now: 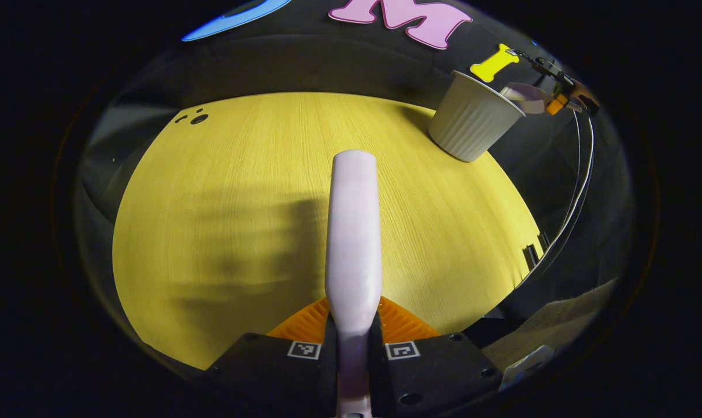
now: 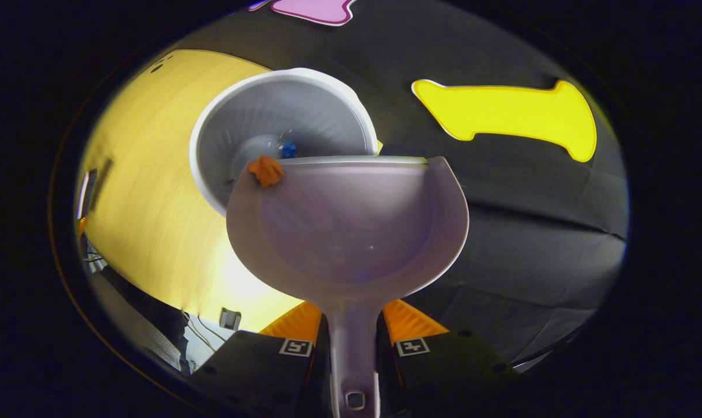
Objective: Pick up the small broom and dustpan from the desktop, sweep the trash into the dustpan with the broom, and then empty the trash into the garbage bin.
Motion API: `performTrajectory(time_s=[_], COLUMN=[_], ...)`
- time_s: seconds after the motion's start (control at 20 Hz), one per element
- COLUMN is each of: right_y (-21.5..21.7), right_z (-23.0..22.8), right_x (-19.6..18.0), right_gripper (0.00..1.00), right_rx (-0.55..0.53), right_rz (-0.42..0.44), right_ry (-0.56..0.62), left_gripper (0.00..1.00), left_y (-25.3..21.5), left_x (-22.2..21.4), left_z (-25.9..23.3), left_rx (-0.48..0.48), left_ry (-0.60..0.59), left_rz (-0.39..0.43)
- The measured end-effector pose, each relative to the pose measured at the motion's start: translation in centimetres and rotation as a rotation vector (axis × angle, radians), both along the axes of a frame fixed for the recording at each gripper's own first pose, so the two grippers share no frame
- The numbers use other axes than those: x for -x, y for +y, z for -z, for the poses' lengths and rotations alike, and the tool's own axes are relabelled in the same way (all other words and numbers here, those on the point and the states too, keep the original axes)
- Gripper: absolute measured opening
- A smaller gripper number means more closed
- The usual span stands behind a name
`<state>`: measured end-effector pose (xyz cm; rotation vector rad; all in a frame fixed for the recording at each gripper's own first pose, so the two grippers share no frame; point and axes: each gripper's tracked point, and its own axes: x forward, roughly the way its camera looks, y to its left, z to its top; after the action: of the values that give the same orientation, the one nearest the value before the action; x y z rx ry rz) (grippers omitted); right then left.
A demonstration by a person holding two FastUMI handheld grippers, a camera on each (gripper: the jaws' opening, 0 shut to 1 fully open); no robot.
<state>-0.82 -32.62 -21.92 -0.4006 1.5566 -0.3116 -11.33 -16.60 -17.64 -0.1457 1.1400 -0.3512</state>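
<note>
dustpan (image 2: 351, 232) tipped over garbage bin (image 2: 258, 116)

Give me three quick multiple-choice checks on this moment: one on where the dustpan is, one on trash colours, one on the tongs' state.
1. Where is the dustpan?
A. Flat on the desk
B. Held at the rim of the bin
C. Inside the bin

2. What colour is the scrap at the dustpan's lip?
A. Orange
B. Green
C. White

3. What do the left tongs hold?
A. Nothing
B. The bin
C. The broom

Answers:
1 B, the pan's lip meets the bin's rim in the right gripper view.
2 A, an orange piece sits at the lip; a blue scrap lies in the bin.
3 C, both fingers clamp the broom's pale handle.
</note>
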Motion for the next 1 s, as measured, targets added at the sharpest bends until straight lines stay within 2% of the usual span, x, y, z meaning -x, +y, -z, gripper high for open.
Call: performTrajectory(time_s=[0.05,0.1,0.3,0.35,0.4,0.45,0.5,0.55,0.65,0.7,0.75,0.85,0.9,1.0], right_y=[0.0,0.0,0.0,0.1,0.4,1.0,1.6,2.4,3.9,4.9,5.9,9.2,11.0,14.6], right_z=[0.0,0.2,0.1,0.2,0.2,0.4,0.3,0.1,-0.5,-0.9,-1.3,-2.1,-2.1,-1.8], right_x=[-0.1,-0.2,0.1,0.3,0.4,0.5,0.6,0.9,1.5,1.8,2.3,3.3,3.5,4.6], right_gripper=[0.33,0.37,0.37,0.37,0.41,0.37,0.41,0.37,0.37,0.41,0.37,0.41,0.37,0.34], right_rx=[-0.007,-0.012,-0.017,-0.031,-0.051,-0.071,-0.093,-0.118,-0.157,-0.174,-0.194,-0.255,-0.29,-0.359], right_rz=[-0.005,0.0,0.005,0.012,0.023,0.039,0.056,0.07,0.078,0.076,0.076,0.074,0.064,0.05], right_ry=[-0.003,-0.01,-0.058,-0.085,-0.121,-0.165,-0.211,-0.253,-0.332,-0.367,-0.4,-0.462,-0.491,-0.525], left_gripper=[0.26,0.26,0.26,0.26,0.26,0.26,0.26,0.26,0.26,0.26,0.26,0.23,0.26,0.26], left_y=[-0.6,-0.7,-0.9,-0.8,-0.7,-0.7,-0.6,-0.5,-0.1,0.1,0.2,0.3,0.5,0.7], left_x=[-0.2,-0.1,-0.3,-0.4,-0.4,-0.6,-0.6,-0.7,-1.1,-1.2,-1.4,-1.8,-2.0,-2.6], left_z=[0.0,0.1,-0.2,-0.3,-0.4,-0.5,-0.6,-0.7,-0.9,-0.9,-1.0,-1.1,-1.1,-1.1], left_rx=[-0.003,-0.006,-0.013,-0.013,-0.013,-0.014,-0.016,-0.02,-0.035,-0.04,-0.044,-0.055,-0.064,-0.082], left_ry=[0.0,0.002,-0.008,-0.01,-0.013,-0.015,-0.017,-0.02,-0.027,-0.029,-0.031,-0.032,-0.033,-0.035], left_rz=[0.003,0.005,-0.007,-0.014,-0.023,-0.03,-0.035,-0.037,-0.038,-0.038,-0.038,-0.034,-0.032,-0.031])
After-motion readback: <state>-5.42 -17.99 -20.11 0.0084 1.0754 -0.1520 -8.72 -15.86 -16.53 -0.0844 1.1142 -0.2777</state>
